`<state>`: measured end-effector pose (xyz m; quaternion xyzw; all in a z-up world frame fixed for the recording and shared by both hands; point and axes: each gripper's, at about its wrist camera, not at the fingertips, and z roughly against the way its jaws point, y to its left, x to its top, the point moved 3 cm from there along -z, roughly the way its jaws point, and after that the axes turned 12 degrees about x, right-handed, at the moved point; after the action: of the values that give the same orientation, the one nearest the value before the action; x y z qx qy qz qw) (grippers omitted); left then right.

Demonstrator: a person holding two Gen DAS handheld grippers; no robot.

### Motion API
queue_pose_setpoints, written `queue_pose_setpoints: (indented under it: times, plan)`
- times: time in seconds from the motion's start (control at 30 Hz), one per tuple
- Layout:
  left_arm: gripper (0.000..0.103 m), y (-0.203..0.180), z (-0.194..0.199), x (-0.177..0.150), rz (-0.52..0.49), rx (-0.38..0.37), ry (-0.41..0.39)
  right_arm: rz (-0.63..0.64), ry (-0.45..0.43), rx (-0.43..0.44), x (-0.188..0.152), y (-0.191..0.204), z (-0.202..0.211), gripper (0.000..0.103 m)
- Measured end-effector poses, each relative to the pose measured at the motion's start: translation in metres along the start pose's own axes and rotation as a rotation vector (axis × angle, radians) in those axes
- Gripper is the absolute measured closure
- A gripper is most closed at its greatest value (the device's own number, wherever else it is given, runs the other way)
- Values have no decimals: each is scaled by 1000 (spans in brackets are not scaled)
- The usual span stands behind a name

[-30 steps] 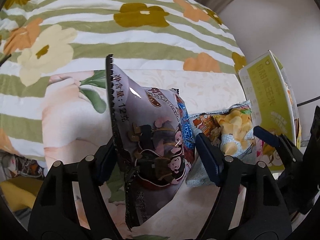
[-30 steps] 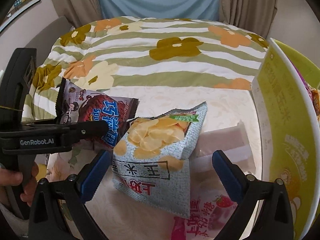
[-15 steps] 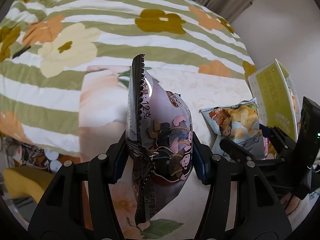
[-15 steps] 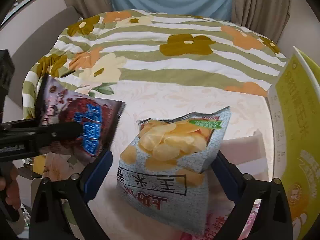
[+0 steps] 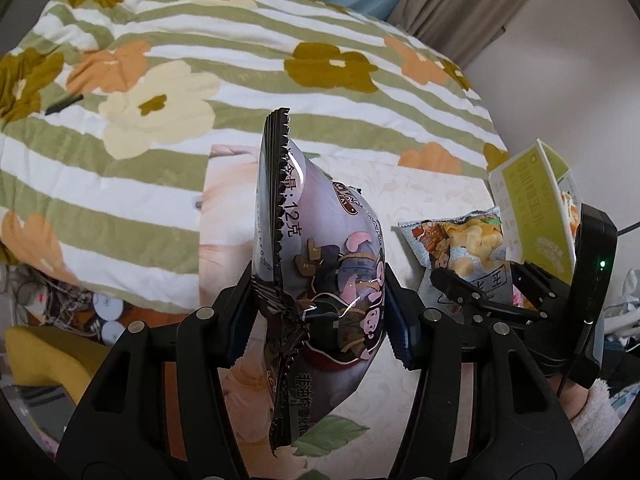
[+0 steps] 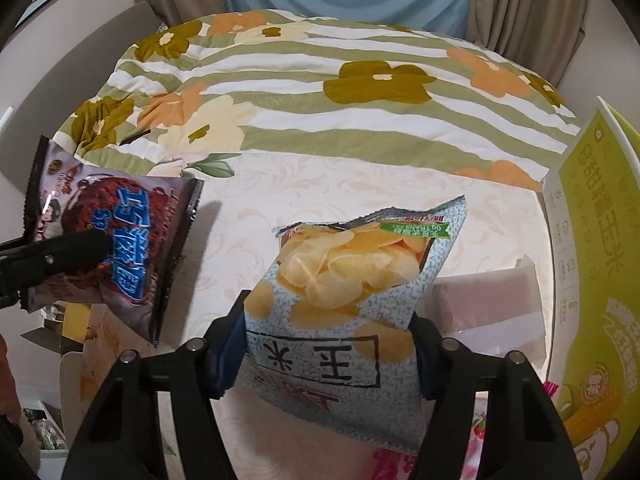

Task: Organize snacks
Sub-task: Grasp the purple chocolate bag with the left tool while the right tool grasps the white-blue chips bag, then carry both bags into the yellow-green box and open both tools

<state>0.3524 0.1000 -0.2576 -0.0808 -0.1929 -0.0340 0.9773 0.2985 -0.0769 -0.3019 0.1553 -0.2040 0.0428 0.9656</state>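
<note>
The bedspread is striped green and white, with flowers in olive, orange and cream. The worktop cloth is cream with a pale scroll pattern. The purple packet has a black serrated edge, cartoon figures and blue lettering on its other face. The chip bag is speckled pale blue with yellow chips printed on it. The box is lime green with white edges. Both grippers are black with blue pads.

The right gripper has closed on the chip bag. The left gripper has tightened on the purple snack bag, now carried leftward.
</note>
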Motion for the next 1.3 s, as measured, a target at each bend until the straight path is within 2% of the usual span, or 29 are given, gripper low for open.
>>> queue_pose_setpoints:
  times: [0.37,0.53,0.67,0.87,1.0,1.3]
  plan:
    - [51,-10,54,7,-33,-1,-84,-16,-91,-3,3,14,55,42]
    - [51,-30,80,16,-55,-31,-125,-37,-158,-10,1,17,98,42]
    - [51,-60,98,22,-85,-58,-159,-57,-207,-23,-4,8,135,42]
    - [51,-128,124,26,-134,-103,-213,-113,-286,-38,-16,-26,191,42]
    - [51,-191,134,26,-152,-140,-235,-126,-323,-63,-27,-64,230,42]
    - [50,-326,112,18,-220,-229,-204,-173,-370,-108,-49,-156,296,42]
